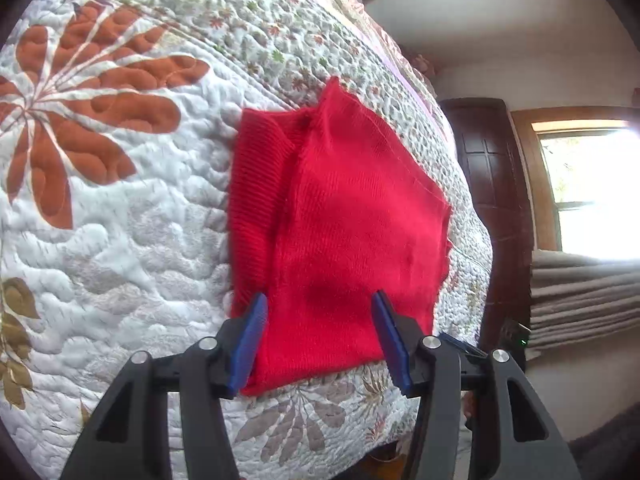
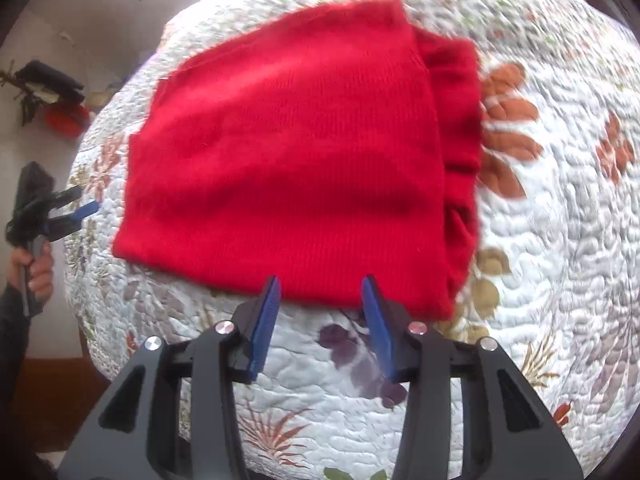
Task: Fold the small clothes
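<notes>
Left hand-held gripper: released, blue fingers spread, poised over the near edge of the red knit; whether touching, cannot tell. Right hand-held gripper: released, fingertips at the knit's near hem, grasping nothing. Knit: folded flat on the quilted floral bed, ribbed band at 9 o'clock in left view, 3 o'clock in right. Person's hand at 9 o'clock, right view. Window at 3 o'clock, left view.

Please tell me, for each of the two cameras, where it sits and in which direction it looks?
Left wrist: rides the left gripper, open, looking along its fingers over the red knit garment toward a window.
Right wrist: rides the right gripper, open, facing the garment's near edge; a hand shows.
Shared: garment, floral quilt.
</notes>
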